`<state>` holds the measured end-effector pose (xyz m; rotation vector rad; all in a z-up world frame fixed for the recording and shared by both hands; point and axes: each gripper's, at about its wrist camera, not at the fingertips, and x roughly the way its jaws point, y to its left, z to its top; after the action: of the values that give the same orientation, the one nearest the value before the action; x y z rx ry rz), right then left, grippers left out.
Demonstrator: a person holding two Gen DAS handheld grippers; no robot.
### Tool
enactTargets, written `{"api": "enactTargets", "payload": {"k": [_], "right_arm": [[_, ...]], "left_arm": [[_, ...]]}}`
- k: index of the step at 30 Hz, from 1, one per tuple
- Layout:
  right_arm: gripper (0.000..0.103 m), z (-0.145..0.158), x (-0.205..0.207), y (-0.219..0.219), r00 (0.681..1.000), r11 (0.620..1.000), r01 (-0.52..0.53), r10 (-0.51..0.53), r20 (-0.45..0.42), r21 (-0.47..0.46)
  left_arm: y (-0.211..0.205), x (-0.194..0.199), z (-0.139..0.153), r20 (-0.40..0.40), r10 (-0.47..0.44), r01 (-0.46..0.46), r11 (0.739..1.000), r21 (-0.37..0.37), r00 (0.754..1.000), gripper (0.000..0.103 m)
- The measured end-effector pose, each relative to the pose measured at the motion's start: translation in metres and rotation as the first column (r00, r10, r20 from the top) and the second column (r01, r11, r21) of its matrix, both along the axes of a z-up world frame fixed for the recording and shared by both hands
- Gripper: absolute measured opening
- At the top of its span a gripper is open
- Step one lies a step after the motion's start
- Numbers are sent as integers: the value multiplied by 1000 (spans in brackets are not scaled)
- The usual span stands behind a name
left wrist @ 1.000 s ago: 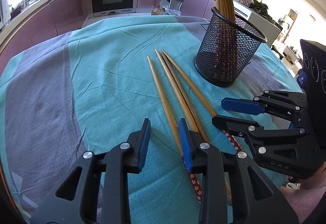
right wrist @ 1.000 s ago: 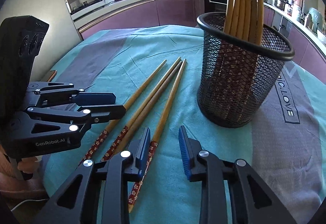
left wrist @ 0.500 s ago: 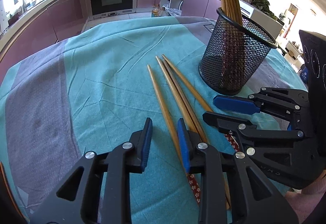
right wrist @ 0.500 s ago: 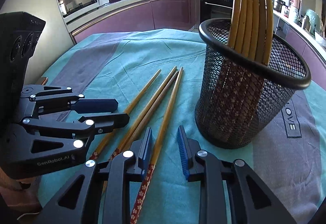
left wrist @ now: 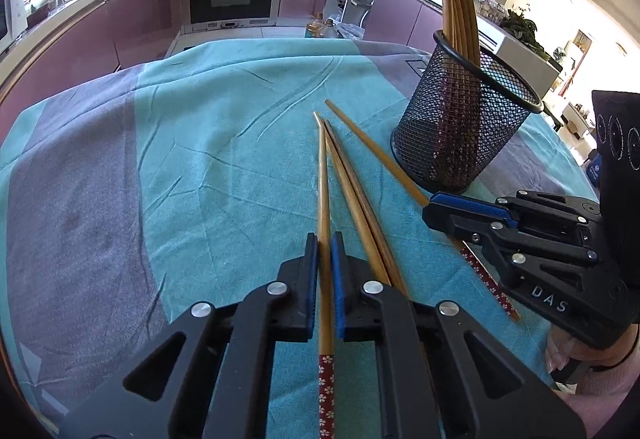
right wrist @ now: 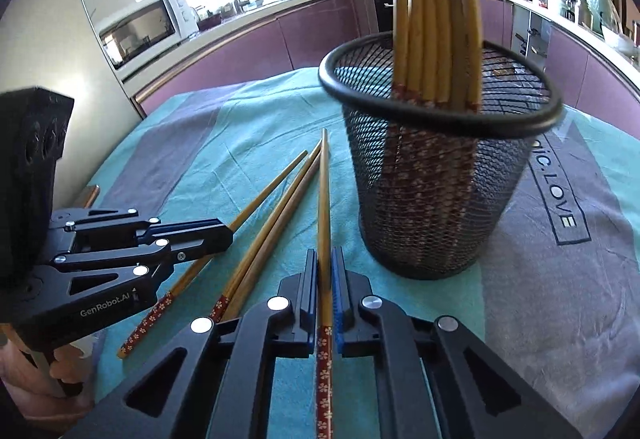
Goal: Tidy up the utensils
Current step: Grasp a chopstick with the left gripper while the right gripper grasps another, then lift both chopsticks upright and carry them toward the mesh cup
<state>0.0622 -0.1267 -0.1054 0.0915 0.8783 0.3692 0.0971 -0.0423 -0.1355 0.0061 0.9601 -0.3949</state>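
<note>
1. In the left wrist view, the left gripper (left wrist: 325, 271) sits at the bottom centre of the frame, its jaws clenched on a single chopstick (left wrist: 323, 207) that runs straight up the middle between the blue pads.
2. In the right wrist view, the right gripper (right wrist: 325, 279) is at the bottom centre, jaws likewise clamped on another chopstick (right wrist: 324, 207); its red flowered end pokes out below the pads.
3. Two more chopsticks (left wrist: 360, 211) lie side by side on the tablecloth (left wrist: 200, 167), just right of the held one in the left wrist view, their far tips close to its tip.
4. The right gripper shows again at the right edge of the left wrist view (left wrist: 436, 209), closed over the rightmost chopstick.
5. A black mesh cup (right wrist: 432, 207) stands upright in the upper right of the right wrist view, holding a bundle of chopsticks (right wrist: 436, 19), red patterned ends down.
6. The cup sits on the cloth near the loose chopsticks, apart from them.
7. A white microwave (right wrist: 144, 27) sits on the counter at the upper left of the right wrist view.
</note>
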Motion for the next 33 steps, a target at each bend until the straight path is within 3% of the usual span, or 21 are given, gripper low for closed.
{"api": "enactTargets", "payload": {"k": [12,24,33], "right_arm": [[6,2,-14,11,992,992,-122,121,-20,-18],[12,-5,0,22,992,991,-124,122,-44,-45],[7,-3,2,20,992,992,-124,123,-30,-33]], "left_arm": [[-8,-9,3,-8,-49,49,999,-6,999,8],[-8,1,-8,-37,-84,84,996,0,996,10],[-9,6,-8,-38,-76,76,997,3,996,8]]}}
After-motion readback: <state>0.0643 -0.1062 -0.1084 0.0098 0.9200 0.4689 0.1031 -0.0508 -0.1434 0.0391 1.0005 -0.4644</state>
